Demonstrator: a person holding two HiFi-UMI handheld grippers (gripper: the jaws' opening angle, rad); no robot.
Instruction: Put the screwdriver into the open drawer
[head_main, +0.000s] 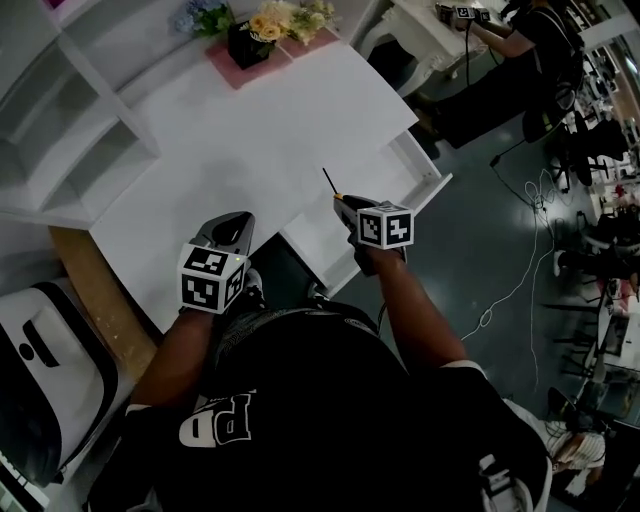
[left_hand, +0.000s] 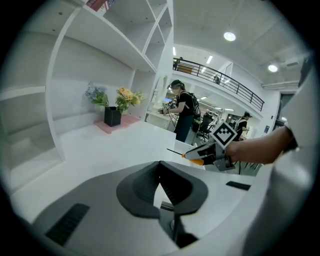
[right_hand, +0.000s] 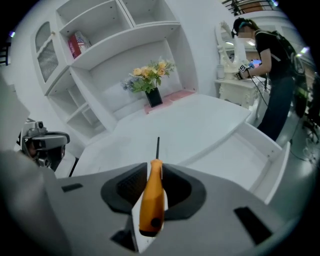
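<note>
White desk (head_main: 250, 130) in the head view, open drawer (head_main: 405, 180) just beyond the right hand-held gripper (head_main: 346, 204), screwdriver (head_main: 332, 184) not in yet. Left gripper view: left hand-held gripper (left_hand: 160, 165) closed, empty. Right gripper view: jaws clamped on the orange handle, drawer ahead-right, so the drop remains.

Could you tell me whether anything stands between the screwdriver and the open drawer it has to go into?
Nothing visible does. The right claw holds the screwdriver by its orange handle. In the right gripper view the open drawer lies to its right, its floor bare where it shows, with no object across the gap.
</note>
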